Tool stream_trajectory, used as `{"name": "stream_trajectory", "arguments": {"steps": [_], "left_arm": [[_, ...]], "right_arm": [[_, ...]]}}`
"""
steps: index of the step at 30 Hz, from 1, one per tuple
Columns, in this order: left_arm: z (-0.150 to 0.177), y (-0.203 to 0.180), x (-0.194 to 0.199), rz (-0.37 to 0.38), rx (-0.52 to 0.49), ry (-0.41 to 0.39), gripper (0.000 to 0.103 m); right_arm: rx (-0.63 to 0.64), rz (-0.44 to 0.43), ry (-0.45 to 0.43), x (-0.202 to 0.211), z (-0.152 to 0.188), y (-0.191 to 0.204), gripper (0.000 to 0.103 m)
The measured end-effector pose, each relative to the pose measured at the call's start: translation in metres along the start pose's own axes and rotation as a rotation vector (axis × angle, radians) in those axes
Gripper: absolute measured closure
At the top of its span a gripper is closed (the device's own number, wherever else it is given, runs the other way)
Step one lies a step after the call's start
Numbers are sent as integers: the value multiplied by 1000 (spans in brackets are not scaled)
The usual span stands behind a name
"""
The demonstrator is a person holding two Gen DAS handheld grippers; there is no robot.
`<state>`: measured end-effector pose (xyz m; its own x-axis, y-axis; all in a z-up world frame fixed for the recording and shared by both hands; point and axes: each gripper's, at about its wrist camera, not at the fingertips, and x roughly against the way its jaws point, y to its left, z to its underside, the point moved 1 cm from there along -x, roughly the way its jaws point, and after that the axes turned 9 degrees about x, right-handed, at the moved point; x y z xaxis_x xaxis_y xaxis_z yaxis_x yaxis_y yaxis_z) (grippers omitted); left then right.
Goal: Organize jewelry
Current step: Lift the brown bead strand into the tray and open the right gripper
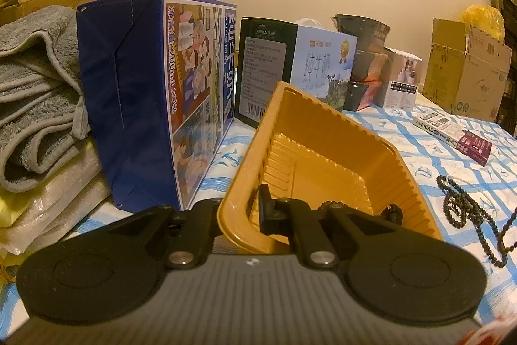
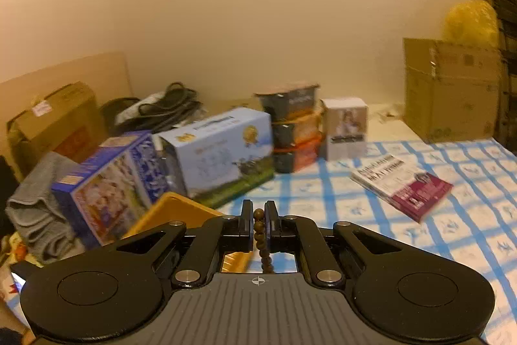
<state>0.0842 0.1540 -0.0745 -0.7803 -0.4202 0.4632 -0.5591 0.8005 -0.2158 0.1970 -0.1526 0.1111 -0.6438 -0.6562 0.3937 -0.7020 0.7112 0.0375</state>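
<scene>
A yellow plastic tray (image 1: 323,151) sits tilted on the blue-checked cloth, and my left gripper (image 1: 237,215) is shut on its near left wall, one finger outside and one inside. A small dark thing (image 1: 392,212) lies in the tray's near right corner. Dark bead strings (image 1: 465,209) lie coiled on the cloth to the tray's right. In the right wrist view my right gripper (image 2: 258,225) is shut on a brown bead string (image 2: 260,240), which hangs down between the fingers. It is held above the cloth, with the tray's corner (image 2: 174,212) below and to the left.
A blue milk carton box (image 1: 155,92) and a dark green box (image 1: 261,70) stand just behind the tray. Grey towels (image 1: 35,92) are piled at the left. A book (image 2: 404,186) lies on the cloth at the right, and a cardboard box (image 2: 452,92) stands behind it.
</scene>
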Motion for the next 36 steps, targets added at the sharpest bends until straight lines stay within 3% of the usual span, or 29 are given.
{"name": "stream_trajectory", "arguments": {"steps": [12, 19, 25, 31, 36], "left_arm": [[-1, -2, 3, 11, 11, -2, 95], [-2, -1, 4, 18, 16, 2, 96], [-3, -1, 6, 24, 17, 6, 96], [-3, -1, 6, 24, 21, 8, 96], [-2, 0, 5, 21, 21, 10, 96]], "right_arm": [[-16, -228, -56, -35, -38, 68, 96], [-74, -334, 6, -90, -31, 108, 96], [-105, -373, 100, -127, -3, 128, 96], [-177, -364, 208, -158, 32, 121, 97], [-197, -354, 197, -167, 38, 117, 96]]}}
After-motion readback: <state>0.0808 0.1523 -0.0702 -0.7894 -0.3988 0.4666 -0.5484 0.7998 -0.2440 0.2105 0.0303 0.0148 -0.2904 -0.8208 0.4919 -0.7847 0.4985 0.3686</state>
